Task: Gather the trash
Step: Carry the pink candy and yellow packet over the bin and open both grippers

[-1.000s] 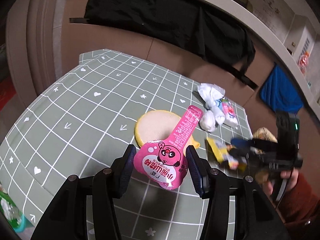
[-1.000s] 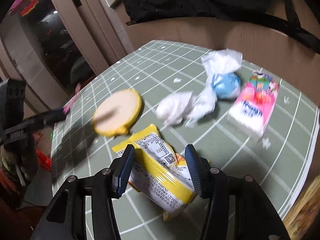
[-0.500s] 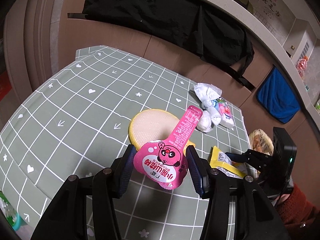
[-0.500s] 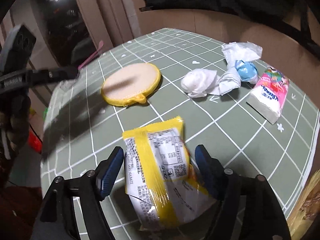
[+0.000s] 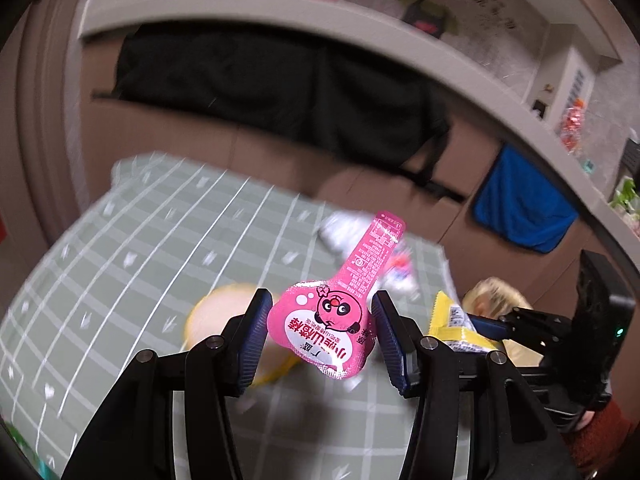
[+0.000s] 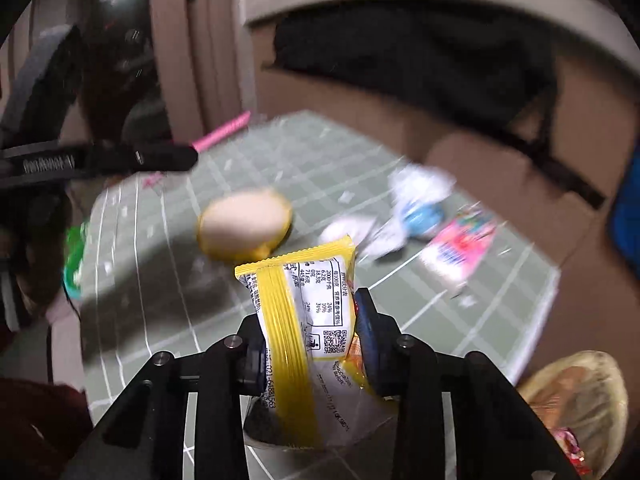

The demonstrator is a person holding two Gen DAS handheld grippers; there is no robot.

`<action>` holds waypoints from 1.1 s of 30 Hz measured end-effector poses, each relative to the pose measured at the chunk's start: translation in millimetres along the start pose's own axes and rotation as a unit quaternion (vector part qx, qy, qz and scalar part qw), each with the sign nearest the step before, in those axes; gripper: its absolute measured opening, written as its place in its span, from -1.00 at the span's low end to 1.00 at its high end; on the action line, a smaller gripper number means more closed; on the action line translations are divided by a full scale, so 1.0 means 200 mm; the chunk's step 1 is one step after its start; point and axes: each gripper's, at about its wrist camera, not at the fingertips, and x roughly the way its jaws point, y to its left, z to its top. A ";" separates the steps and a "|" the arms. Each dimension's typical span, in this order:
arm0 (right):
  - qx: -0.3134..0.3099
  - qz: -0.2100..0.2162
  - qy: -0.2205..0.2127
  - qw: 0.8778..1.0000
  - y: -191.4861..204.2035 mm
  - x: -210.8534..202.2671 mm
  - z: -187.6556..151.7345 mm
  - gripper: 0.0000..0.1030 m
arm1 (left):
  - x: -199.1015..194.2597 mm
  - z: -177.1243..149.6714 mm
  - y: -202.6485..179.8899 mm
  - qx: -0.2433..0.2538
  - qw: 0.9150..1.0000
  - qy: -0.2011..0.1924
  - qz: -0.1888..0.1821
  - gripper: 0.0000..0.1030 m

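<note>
Pink wrapper (image 5: 326, 320) pinched in left tool (image 5: 320, 334), tilted down | right tool (image 6: 310, 344) just closed onto yellow packet (image 6: 304, 312)

Motion-blurred table (image 5: 132, 264) and crumpled white trash (image 6: 416, 184); yellow wrapper's (image 6: 304, 320) lower end hidden behind gripper arms.

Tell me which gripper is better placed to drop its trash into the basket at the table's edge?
Right: the right gripper, pinching the yellow wrapper, is beside the basket; the left gripper holds the pink wrapper farther away.

wrapper (image 5: 326, 334): pink, cartoon face
packet (image 6: 304, 320): yellow, white label panel
bench (image 5: 132, 264): grey-green, white grid
disc (image 6: 244, 226): cream, yellow rim
</note>
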 end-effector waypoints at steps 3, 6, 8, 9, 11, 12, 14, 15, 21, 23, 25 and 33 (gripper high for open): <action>0.033 -0.017 -0.046 0.998 -0.11 -0.18 0.07 -0.37 | -0.02 0.09 -0.17 0.026 0.999 -0.033 -0.002 0.02; 0.071 -0.025 -0.089 0.993 -0.25 -0.35 0.10 -0.37 | -0.02 0.16 -0.34 0.043 0.997 -0.057 -0.010 0.02; 0.091 -0.035 -0.113 0.989 -0.35 -0.45 0.11 -0.37 | 0.00 0.20 -0.44 0.047 0.997 -0.065 -0.016 0.02; 0.097 -0.042 -0.122 0.987 -0.39 -0.49 0.10 -0.37 | 0.02 0.21 -0.48 0.049 0.996 -0.068 -0.018 0.02; 0.113 -0.054 -0.142 0.982 -0.48 -0.59 0.09 -0.37 | 0.04 0.23 -0.58 0.055 0.996 -0.072 -0.025 0.02; 0.121 -0.057 -0.149 0.980 -0.52 -0.63 0.08 -0.37 | 0.06 0.24 -0.64 0.059 0.995 -0.073 -0.032 0.02; 0.139 -0.071 -0.162 0.974 -0.61 -0.72 0.04 -0.37 | 0.10 0.25 -0.76 0.073 0.994 -0.075 -0.045 0.02; 0.146 -0.078 -0.165 0.972 -0.64 -0.75 0.03 -0.37 | 0.11 0.25 -0.81 0.080 0.993 -0.077 -0.051 0.02; 0.202 -0.129 -0.175 0.955 -0.85 -0.93 -0.13 -0.37 | 0.20 0.25 -1.12 0.112 0.986 -0.081 -0.096 0.02; 0.217 -0.140 -0.174 0.950 -0.91 -0.98 -0.18 -0.37 | 0.24 0.24 -1.20 0.121 0.984 -0.076 -0.108 0.02; 0.225 -0.153 -0.170 0.947 -0.95 -1.01 -0.23 -0.36 | 0.27 0.22 -1.26 0.126 0.983 -0.069 -0.117 0.02; 0.245 -0.176 -0.165 0.939 -1.03 -1.05 -0.36 -0.36 | 0.41 0.13 -1.39 0.135 0.981 -0.033 -0.132 0.02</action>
